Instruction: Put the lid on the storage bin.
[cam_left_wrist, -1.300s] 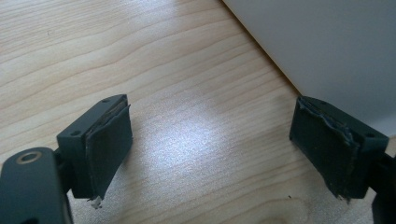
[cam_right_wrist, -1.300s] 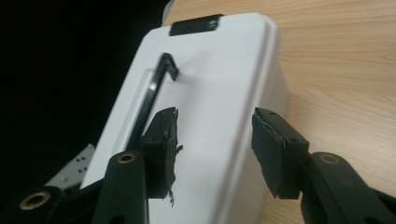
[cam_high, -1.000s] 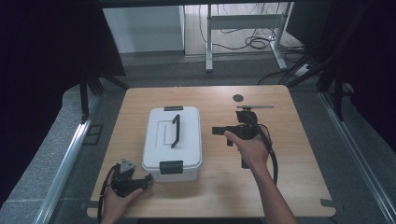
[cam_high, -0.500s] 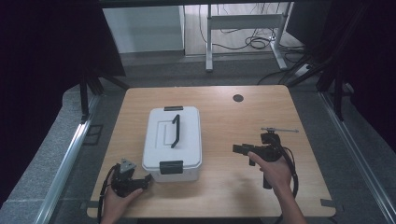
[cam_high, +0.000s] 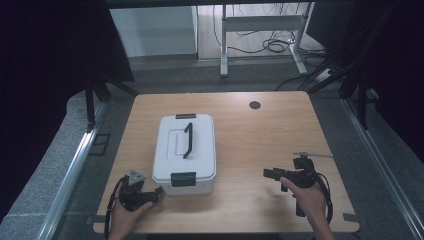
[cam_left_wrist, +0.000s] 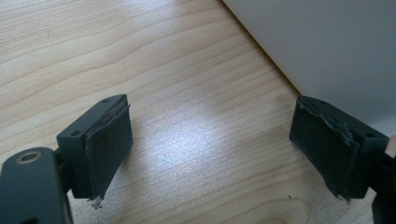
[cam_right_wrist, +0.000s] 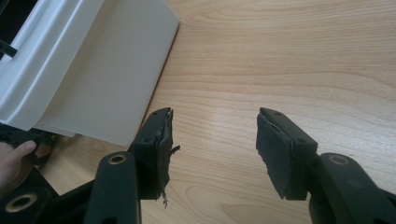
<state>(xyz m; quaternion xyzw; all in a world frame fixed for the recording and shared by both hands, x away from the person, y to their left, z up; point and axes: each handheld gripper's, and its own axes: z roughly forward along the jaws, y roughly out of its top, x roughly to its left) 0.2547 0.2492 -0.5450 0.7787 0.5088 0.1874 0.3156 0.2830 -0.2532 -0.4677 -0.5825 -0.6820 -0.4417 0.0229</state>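
On the pale wood-grain table (cam_high: 240, 130) sits a white, smooth-sided plastic box (cam_high: 185, 150), rectangular with rounded corners, a black bar handle (cam_high: 188, 140) and black latches. The left hand-held gripper (cam_high: 159, 190) rests just beside its near corner, jaws wide and empty. The right hand-held gripper (cam_high: 270, 174) lies well apart to the box's right, its worn, frayed black pads (cam_right_wrist: 164, 140) having just been opening, nothing between them.

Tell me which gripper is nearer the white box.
Left. The left gripper sits just off the near left corner of the white box, jaws open. The right gripper is well off to the box's right over bare table, also open.
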